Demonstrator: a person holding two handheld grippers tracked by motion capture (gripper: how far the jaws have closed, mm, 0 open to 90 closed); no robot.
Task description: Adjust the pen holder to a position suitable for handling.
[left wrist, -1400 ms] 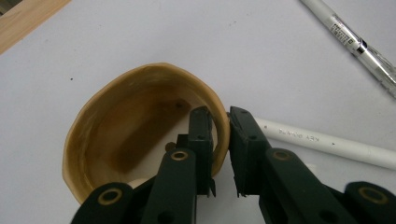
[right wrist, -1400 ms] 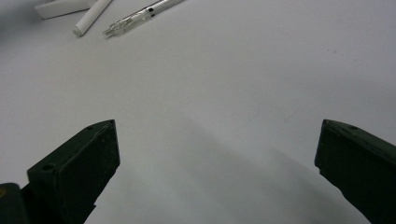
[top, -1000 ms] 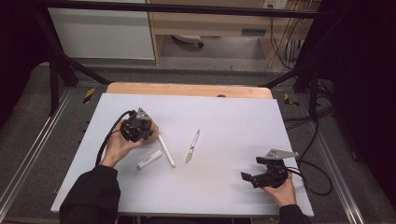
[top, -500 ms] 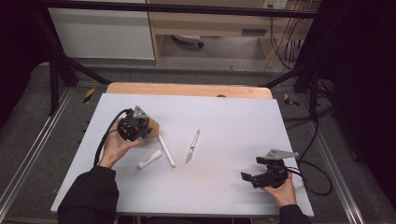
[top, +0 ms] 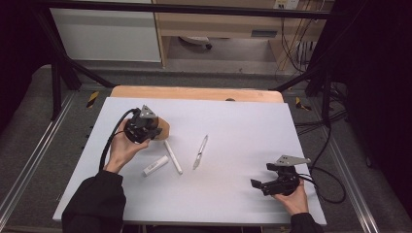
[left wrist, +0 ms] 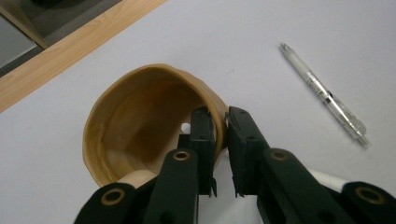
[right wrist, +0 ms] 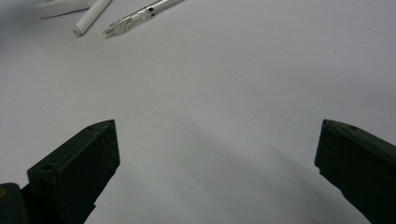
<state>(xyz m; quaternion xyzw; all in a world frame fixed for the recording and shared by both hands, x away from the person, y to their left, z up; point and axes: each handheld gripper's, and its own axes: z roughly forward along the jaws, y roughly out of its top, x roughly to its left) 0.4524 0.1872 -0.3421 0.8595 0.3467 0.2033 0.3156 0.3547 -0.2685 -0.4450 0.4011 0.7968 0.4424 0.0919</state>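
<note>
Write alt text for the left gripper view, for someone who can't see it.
The left gripper has its two black jaws closed on the rim of a tan wooden cup, one jaw inside the wall and one outside. The cup is tipped on a white table, its open mouth facing the camera, and a clear pen lies to the right.

A clear pen (top: 199,152) lies at the centre of the white surface (top: 233,121). Left of it lie a white stick (top: 173,157) and a short white tube (top: 155,166).
</note>
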